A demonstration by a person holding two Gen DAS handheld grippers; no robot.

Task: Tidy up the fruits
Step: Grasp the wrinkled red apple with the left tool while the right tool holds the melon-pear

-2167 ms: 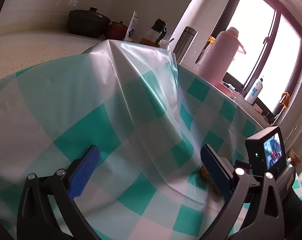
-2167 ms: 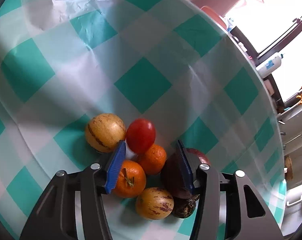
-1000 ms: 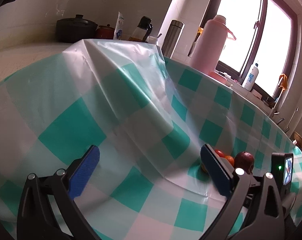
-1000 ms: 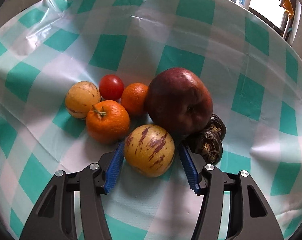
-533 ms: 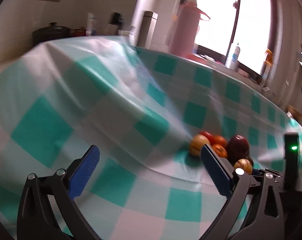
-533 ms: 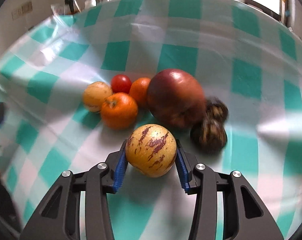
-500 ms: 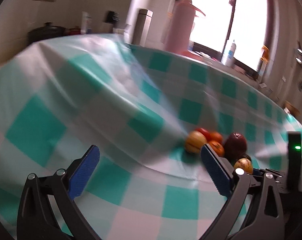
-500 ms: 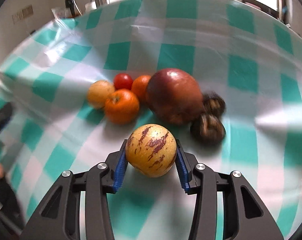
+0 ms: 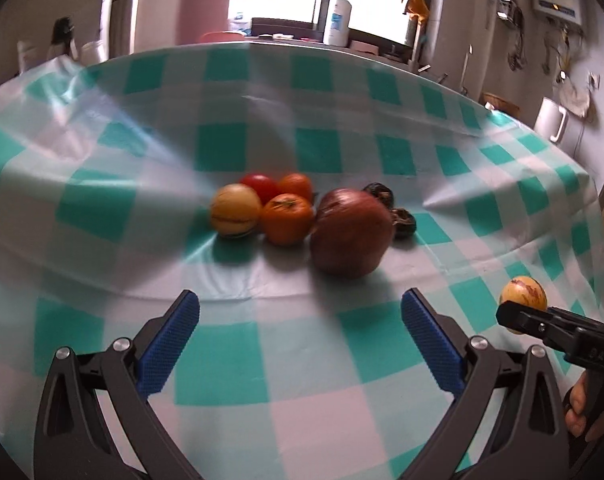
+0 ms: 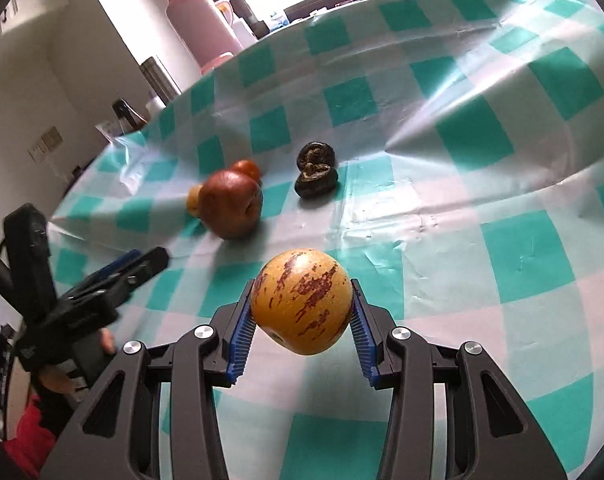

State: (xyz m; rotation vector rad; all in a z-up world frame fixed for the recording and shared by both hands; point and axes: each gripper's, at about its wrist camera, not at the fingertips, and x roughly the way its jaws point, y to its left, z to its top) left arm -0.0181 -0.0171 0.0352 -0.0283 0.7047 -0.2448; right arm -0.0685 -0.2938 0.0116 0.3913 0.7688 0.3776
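Lower centre of the right wrist view: right gripper (image 10: 302, 316), its ribbed blue pads clamped on either side of a round yellow melon-like fruit with dark purple streaks (image 10: 301, 300); the jaws have just been closing, with this fruit between them; it is held clear above the cloth
Right edge of the left wrist view: the same streaked fruit (image 9: 524, 294) showing past a black finger of the right gripper, well apart from the pile; fingertips of a hand (image 9: 578, 410) below it
Lower centre of the left wrist view: left gripper (image 9: 300, 340), blue pads spread wide with nothing between them, over the cloth
Surface: glossy plastic tablecloth in teal-and-white checks (image 9: 222, 364), creased
Middle of the left wrist view: pile of fruit; a large dark red apple-like fruit (image 9: 352, 232); touching its left, an orange mandarin with a green stem (image 9: 287, 218); further left a pale yellow round fruit with a brown stripe (image 9: 235, 209); behind them a red tomato (image 9: 260, 185) and a second mandarin (image 9: 297, 186)
Right of the red fruit: two dark wrinkled brown fruits (image 10: 316, 170), side by side
Top of the right wrist view: pink thermos jug (image 10: 202, 20) beside a bright window
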